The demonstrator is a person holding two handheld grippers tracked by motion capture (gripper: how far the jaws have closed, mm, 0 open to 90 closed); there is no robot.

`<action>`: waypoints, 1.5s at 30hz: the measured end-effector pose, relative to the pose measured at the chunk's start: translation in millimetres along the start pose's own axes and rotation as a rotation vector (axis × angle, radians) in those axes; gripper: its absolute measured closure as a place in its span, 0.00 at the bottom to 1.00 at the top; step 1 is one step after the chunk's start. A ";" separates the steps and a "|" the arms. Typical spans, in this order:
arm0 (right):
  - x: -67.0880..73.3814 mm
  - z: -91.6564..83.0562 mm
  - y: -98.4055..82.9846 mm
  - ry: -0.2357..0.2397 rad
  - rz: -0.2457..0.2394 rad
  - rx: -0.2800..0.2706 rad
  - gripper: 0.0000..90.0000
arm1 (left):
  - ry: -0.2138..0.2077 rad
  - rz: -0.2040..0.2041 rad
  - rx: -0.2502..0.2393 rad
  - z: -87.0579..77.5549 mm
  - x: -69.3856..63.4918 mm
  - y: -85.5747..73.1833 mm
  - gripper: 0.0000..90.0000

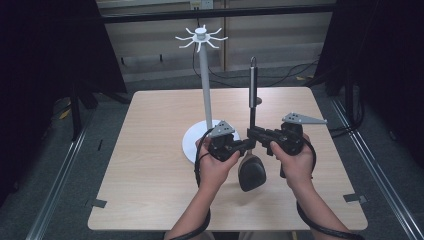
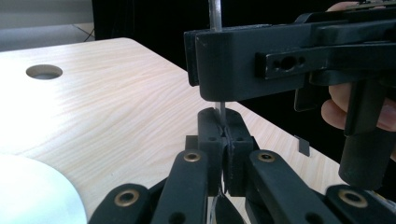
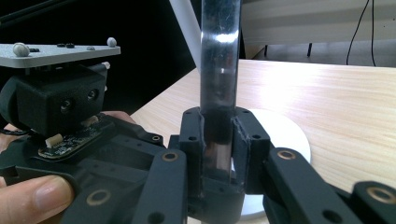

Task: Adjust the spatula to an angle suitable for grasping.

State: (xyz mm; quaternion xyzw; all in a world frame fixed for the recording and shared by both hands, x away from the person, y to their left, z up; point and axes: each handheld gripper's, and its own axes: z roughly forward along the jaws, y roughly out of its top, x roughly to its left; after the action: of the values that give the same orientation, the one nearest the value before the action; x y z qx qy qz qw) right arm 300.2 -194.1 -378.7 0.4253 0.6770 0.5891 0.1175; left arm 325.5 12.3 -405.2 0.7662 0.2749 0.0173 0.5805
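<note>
Both grippers are clamped on the same utensil (image 1: 252, 95), a spatula-type tool held upright over the tabletop (image 1: 150, 165), head (image 1: 252, 172) down, hanging loop up. My right gripper (image 1: 256, 134) is shut on the shiny handle; in the right gripper view the pads (image 3: 191, 140) squeeze it from both sides. My left gripper (image 1: 248, 145) is pinched narrow on the thin neck just under that; left gripper view has the pads (image 2: 212, 135) shut on the flat metal strip (image 2: 222, 112).

Step in hand, as I read it: two-handed carry, headed for the white hook stand (image 1: 204, 75) just to the left. The loop isn't on a hook yet.

Next move probably calls for raising the tool so the loop gets up to the hooks (image 1: 201, 37), which sit higher than the loop, then releasing one gripper. Risk: twisting the neck between two grips.

Surface: pale wood-grain tabletop, round cable hole (image 2: 44, 72). Room: grey carpet, dark curtains both sides, cables at the back.
</note>
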 end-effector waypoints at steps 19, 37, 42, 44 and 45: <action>6.2 1.0 11.1 0.038 -0.071 -0.001 0.80 | 0.017 0.095 0.010 -14.2 1.4 7.4 0.98; 9.8 4.6 14.8 0.049 -0.096 0.004 0.78 | 0.026 0.114 -0.015 -22.1 4.2 6.8 0.98; 13.7 7.2 17.7 0.057 -0.103 0.003 0.76 | 0.030 0.119 -0.027 -28.2 5.6 9.3 0.98; 14.3 7.5 18.0 0.063 -0.102 -0.001 0.74 | 0.041 0.120 -0.028 -31.0 5.9 10.7 0.98; 14.2 6.9 17.5 0.061 -0.102 -0.001 0.73 | 0.045 0.117 -0.033 -34.2 7.3 11.5 0.98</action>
State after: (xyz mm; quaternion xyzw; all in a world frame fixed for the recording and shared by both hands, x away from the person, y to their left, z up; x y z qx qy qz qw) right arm 303.8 -180.0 -360.1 0.3720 0.7007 0.5954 0.1271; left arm 324.5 43.6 -385.8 0.7708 0.2422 0.0732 0.5847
